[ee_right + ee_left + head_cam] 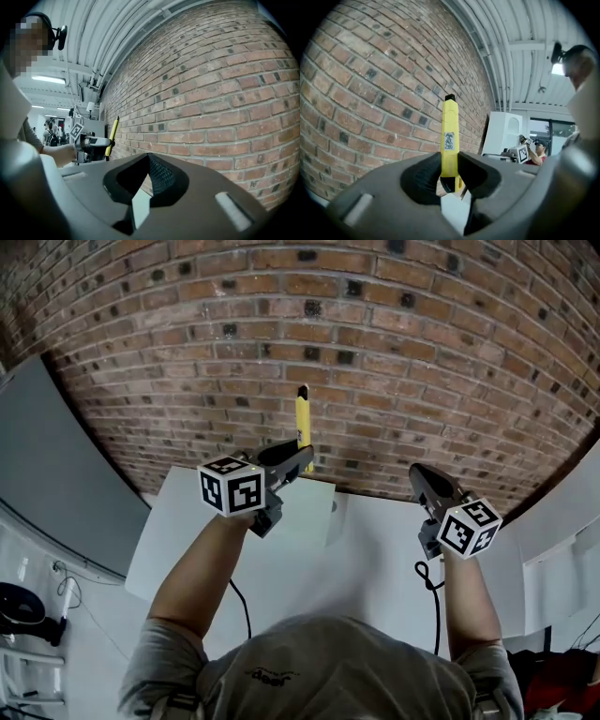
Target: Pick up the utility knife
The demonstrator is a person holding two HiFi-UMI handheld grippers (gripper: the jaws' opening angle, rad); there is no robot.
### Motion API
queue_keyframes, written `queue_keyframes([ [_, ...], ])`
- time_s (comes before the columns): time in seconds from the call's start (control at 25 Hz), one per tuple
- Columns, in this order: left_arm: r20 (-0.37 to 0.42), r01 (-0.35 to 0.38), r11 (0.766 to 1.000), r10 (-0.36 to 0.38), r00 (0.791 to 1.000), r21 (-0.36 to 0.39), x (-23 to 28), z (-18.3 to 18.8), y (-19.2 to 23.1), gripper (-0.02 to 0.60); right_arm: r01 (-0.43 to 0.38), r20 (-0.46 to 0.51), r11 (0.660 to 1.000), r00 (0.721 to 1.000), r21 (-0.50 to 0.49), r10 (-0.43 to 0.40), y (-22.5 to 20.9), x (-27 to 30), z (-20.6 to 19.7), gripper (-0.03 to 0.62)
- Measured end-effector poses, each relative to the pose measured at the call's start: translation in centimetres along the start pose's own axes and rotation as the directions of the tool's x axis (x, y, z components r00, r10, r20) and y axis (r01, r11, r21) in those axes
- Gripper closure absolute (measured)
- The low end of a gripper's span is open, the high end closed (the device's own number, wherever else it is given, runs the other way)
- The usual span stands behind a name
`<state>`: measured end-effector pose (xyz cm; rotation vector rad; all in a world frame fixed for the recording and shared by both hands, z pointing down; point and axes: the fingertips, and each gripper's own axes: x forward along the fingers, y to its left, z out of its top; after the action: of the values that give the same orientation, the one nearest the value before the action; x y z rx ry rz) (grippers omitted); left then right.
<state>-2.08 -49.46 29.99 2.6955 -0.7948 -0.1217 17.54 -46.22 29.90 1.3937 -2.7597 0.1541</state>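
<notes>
head view, left gripper: left gripper [302,457] is held up in front of the brick wall [375,334], marker cube [232,486] facing the camera
head view, knife: the yellow utility knife [303,423] stands upright in it, black tip on top, well clear of the white table [375,559]
head view, right gripper: right gripper [422,474] is raised too, off to the side and apart from the left one, with a cable [429,582] hanging under it
left gripper view, grip: left gripper [450,168] is clamped on the knife's lower end, one pad on each flat side
left gripper view, knife: utility knife [449,136] pokes straight up out of the jaws, small label on the body, brick wall [370,93] behind it
right gripper view, grip: right gripper [146,161] is closed up, jaw tips meeting, nothing between them
right gripper view, background: the left gripper [96,140] shows over at the left, utility knife [112,136] sticking up from it beside the brick wall [211,93]
</notes>
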Motion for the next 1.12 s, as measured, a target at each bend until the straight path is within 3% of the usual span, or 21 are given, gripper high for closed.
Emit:
queue_keyframes([
  [0.44,0.084,0.059,0.993,-0.068,0.994,0.097,-2.9,5.0,-3.2,0.469,-0.033,0.055,0.998,0.998,-0.054,0.036,2.6,1.3,5.9,0.585],
  [1.12,0.09,0.082,0.991,-0.092,0.992,0.109,-2.9,5.6,-4.5,0.469,-0.043,0.05,0.998,0.998,-0.054,0.046,3.0,1.5,6.1,0.585],
])
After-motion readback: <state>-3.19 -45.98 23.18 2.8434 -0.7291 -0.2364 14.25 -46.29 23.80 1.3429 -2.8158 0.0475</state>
